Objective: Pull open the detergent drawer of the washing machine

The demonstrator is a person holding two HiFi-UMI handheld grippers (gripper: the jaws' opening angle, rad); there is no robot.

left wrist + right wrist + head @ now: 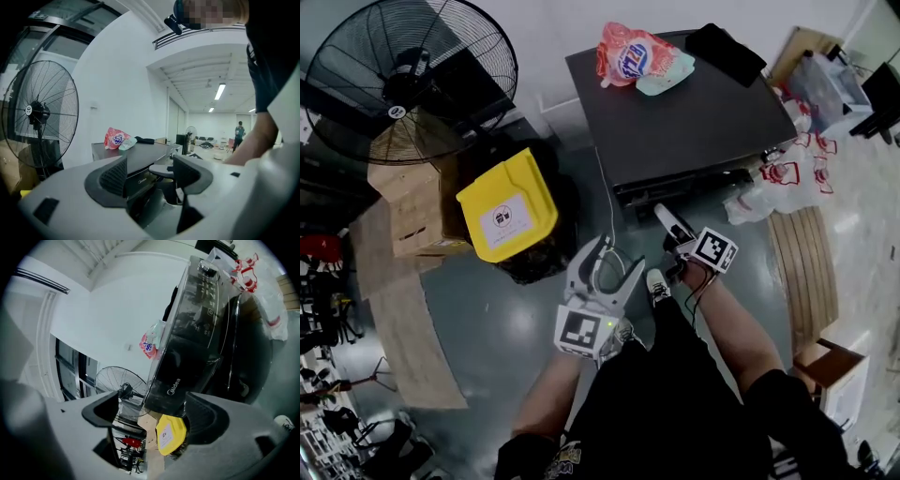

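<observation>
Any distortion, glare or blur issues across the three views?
Head view: fisheye bend, glare spots on the glossy floor. Left gripper view: dark vignette corners, bright ceiling lights. Right gripper view: rolled, so the washing machine looks tilted.

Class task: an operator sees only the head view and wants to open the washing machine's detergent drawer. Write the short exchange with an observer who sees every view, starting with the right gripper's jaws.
Operator: Are the right gripper's jaws apart?
Observer: Yes. In the right gripper view, the right gripper is open, with nothing gripped between its pads.
Operator: Is there any marking on the machine's front that I can't see from above?
Observer: Yes. White Midea lettering shows on the dark front of the washing machine, near the corner just beyond the jaws.
</observation>
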